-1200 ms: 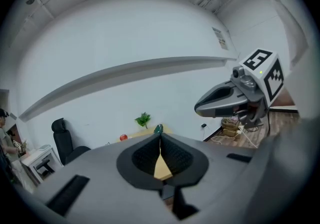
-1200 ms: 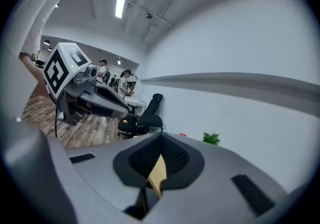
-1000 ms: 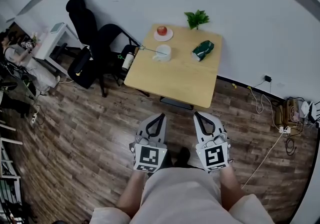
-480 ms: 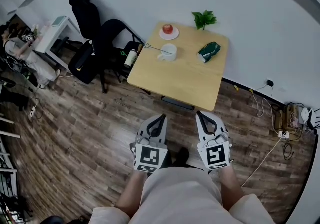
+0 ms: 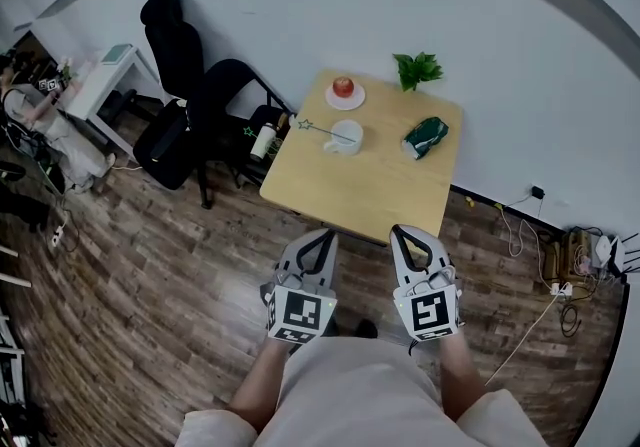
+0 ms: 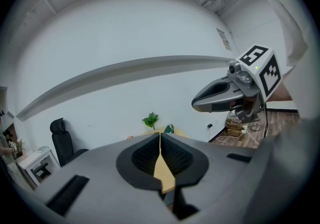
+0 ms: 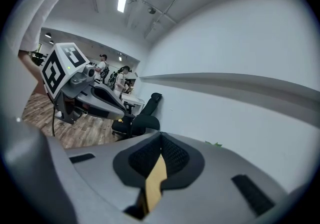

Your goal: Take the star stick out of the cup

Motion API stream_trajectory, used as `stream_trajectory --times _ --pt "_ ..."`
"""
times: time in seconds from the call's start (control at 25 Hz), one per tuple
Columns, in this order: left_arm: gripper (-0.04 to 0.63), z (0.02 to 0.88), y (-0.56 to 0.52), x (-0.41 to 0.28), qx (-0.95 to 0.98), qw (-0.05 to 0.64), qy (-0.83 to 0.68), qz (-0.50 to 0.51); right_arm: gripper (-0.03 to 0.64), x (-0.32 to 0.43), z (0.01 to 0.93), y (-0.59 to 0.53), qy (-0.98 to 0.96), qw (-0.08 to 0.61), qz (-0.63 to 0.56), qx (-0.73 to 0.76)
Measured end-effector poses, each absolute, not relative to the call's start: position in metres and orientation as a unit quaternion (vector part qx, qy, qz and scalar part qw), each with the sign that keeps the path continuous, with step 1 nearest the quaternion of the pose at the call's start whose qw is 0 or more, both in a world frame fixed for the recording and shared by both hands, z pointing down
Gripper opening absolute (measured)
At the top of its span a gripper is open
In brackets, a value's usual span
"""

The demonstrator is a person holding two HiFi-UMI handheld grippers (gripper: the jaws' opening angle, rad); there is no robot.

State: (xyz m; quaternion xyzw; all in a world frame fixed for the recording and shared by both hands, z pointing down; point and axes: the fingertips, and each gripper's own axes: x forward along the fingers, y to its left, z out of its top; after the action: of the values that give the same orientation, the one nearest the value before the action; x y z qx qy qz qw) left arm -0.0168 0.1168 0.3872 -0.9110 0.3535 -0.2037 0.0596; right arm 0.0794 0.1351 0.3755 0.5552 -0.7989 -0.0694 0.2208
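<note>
Grey tongs point(image 5: 322, 234) beside tongs point(image 5: 401, 232) — seemingly level

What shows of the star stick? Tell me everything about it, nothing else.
The star stick is a thin straight rod with a small pale star outline at its outer end. Its other end sits in the white cup on the wooden table. It leans low over the cup's rim toward the table's left edge, where the star ends. Only the cup seems to touch it; material is too small to tell.
</note>
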Motion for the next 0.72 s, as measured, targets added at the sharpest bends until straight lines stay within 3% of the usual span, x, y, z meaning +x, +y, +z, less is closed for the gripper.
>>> stream_trajectory --times 0.4,0.56,0.72 --pt "0.011 0.392 0.043 -0.041 -0.923 0.064 0.323 -0.201 0.0 0.051 0.375 0.063 -0.785 0.236 -0.07 0.569" --pt "0.014 0.395 0.019 -0.057 -0.926 0.065 0.312 -0.203 0.038 0.037 0.385 0.043 -0.778 0.25 -0.052 0.574" --pt "0.066 0.402 -0.001 -0.072 -0.929 0.063 0.301 -0.204 0.063 0.02 0.393 0.022 -0.774 0.253 -0.046 0.579"
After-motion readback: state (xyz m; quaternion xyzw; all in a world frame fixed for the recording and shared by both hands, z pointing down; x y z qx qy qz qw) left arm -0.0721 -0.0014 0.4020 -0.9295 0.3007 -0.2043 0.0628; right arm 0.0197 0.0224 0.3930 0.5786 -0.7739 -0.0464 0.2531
